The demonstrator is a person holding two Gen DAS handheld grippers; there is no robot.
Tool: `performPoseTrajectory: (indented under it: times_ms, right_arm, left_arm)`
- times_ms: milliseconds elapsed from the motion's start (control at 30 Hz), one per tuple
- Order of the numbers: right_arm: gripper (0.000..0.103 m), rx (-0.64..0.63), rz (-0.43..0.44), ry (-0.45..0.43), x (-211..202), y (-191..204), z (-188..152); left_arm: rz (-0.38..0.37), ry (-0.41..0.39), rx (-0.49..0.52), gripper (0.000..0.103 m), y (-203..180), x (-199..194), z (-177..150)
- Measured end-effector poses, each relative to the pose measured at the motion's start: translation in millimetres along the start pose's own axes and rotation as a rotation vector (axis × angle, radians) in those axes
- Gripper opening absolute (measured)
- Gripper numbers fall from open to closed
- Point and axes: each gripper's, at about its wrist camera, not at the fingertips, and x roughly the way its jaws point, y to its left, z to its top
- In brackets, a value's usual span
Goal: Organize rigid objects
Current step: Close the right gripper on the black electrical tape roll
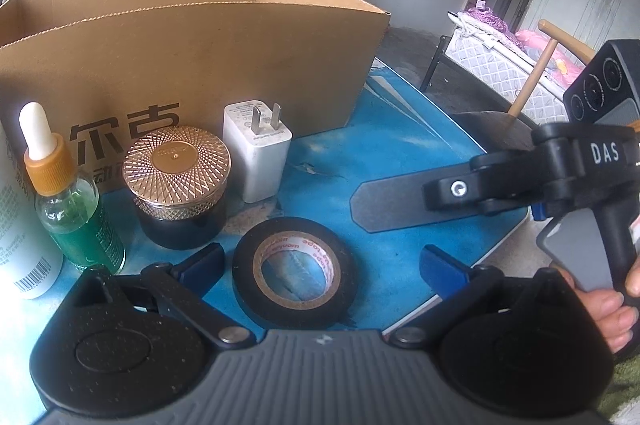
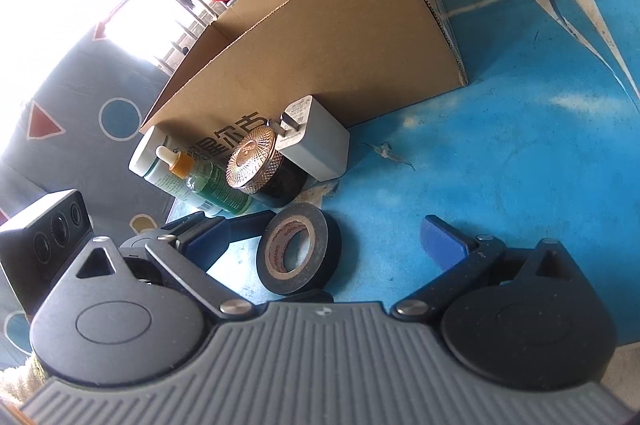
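A black roll of tape lies flat on the blue sea-print table. My left gripper stands open with the roll between its blue pads, untouched. My right gripper is open too, the roll lying close to its left pad; one of its fingers reaches in from the right. Behind the roll stand a dark jar with a gold lid, a white plug charger, a green dropper bottle and a white bottle.
An open cardboard box stands right behind the row of objects. The table's curved edge runs close on the right, with a wooden chair and a bed beyond. A hand holds the right gripper's grip.
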Motion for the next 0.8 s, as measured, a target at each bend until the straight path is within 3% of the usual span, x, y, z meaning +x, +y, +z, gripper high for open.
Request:
performPoseTrajectory:
  times_ms: [167, 367, 533, 800]
  right_arm:
    - [0.099, -0.072, -0.074, -0.004, 1.0, 12.4, -2.4]
    - [0.076, -0.201, -0.163, -0.008, 2.5, 31.3, -5.8]
    - [0.052, -0.257, -0.167, 0.025, 11.7, 42.1, -6.7]
    - [0.034, -0.301, -0.194, 0.068, 28.9, 49.2, -7.0]
  left_arm:
    - [0.062, 0.018, 0.042, 0.095, -7.0, 0.0, 0.0]
    - [0.115, 0.030, 0.096, 0.085, -16.3, -1.2, -4.5]
    - [0.146, 0.036, 0.111, 0.073, -19.5, -1.8, -5.1]
    - [0.153, 0.026, 0.126, 0.069, -20.2, -2.3, -7.9]
